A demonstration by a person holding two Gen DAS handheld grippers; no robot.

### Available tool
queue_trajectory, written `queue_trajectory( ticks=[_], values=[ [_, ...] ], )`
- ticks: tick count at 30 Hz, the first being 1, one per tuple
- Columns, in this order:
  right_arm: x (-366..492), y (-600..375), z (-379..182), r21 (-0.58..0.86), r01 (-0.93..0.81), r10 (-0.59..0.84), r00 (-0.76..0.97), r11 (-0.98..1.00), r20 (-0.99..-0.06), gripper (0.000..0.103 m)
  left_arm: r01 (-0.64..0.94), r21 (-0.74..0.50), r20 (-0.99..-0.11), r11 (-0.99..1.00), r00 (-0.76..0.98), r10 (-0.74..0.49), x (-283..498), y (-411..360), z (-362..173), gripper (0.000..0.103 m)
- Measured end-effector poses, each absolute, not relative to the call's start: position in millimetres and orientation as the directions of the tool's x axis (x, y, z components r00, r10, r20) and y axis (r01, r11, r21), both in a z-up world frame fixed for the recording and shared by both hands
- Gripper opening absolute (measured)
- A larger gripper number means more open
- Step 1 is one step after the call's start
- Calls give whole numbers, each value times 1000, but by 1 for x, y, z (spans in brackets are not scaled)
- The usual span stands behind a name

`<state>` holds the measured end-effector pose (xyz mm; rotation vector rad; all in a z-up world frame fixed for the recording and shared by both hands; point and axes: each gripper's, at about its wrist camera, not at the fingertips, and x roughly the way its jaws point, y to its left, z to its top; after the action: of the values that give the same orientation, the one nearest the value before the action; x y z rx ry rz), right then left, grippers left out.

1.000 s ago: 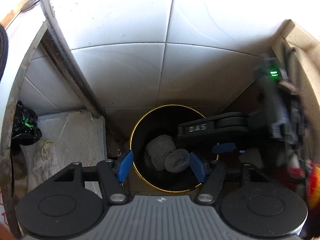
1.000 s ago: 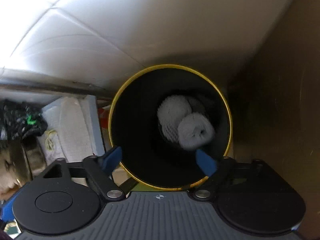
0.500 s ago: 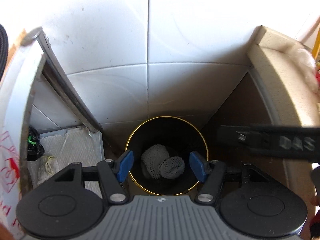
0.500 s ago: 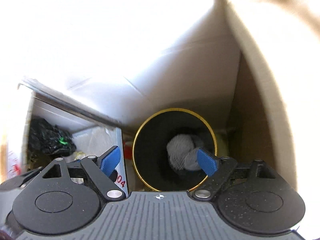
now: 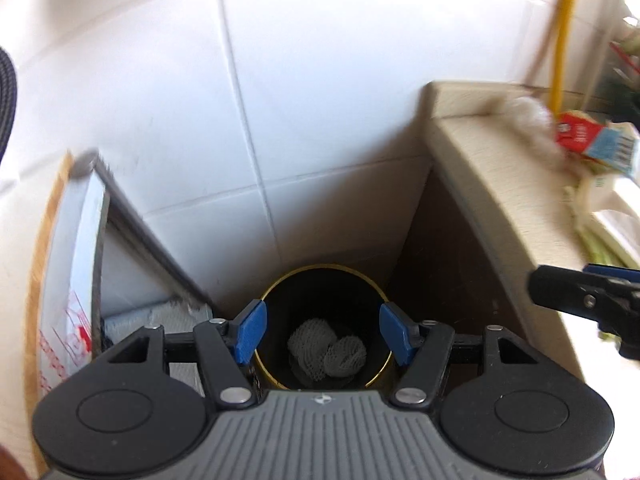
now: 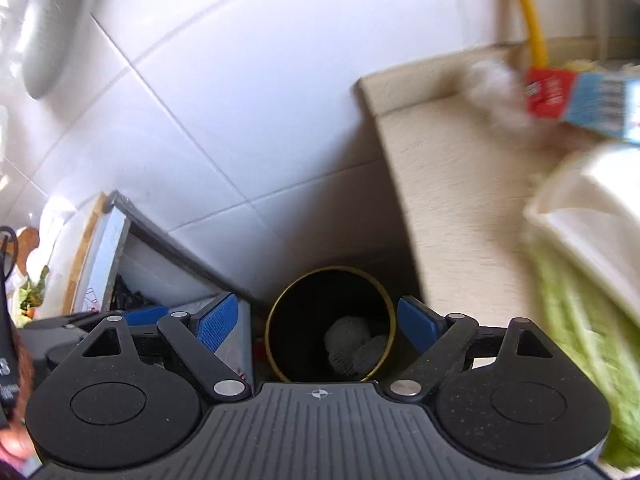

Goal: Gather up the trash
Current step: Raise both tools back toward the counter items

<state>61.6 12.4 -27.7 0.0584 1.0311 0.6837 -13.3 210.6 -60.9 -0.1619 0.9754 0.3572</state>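
Observation:
A black trash bin with a gold rim stands on the floor between the tiled wall and a counter. Two white foam nets lie in its bottom. My left gripper is open and empty, high above the bin. My right gripper is also open and empty above it; its arm shows at the right edge of the left wrist view. On the counter lie a white wad and a red and blue carton, both blurred.
The beige counter rises to the right of the bin. A white tub and green leaves sit on it. A yellow pole stands behind. A metal-edged cabinet holding a black bag is at the left.
Both grippers have risen away from the bin, which looks smaller. The counter top with its trash has come into view on the right. Both stayed open.

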Motion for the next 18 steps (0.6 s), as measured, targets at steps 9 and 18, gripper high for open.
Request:
queue_trajectory(
  ticks=[9, 18],
  values=[
    [20, -86, 27, 242, -377, 440, 633, 894, -637, 92, -132, 90, -747, 987, 646, 154, 0, 144, -1, 60],
    [-34, -169, 126, 66, -230, 239, 931, 971, -275, 103, 13, 55, -523, 998, 852, 18, 8, 74, 64, 102]
  ],
)
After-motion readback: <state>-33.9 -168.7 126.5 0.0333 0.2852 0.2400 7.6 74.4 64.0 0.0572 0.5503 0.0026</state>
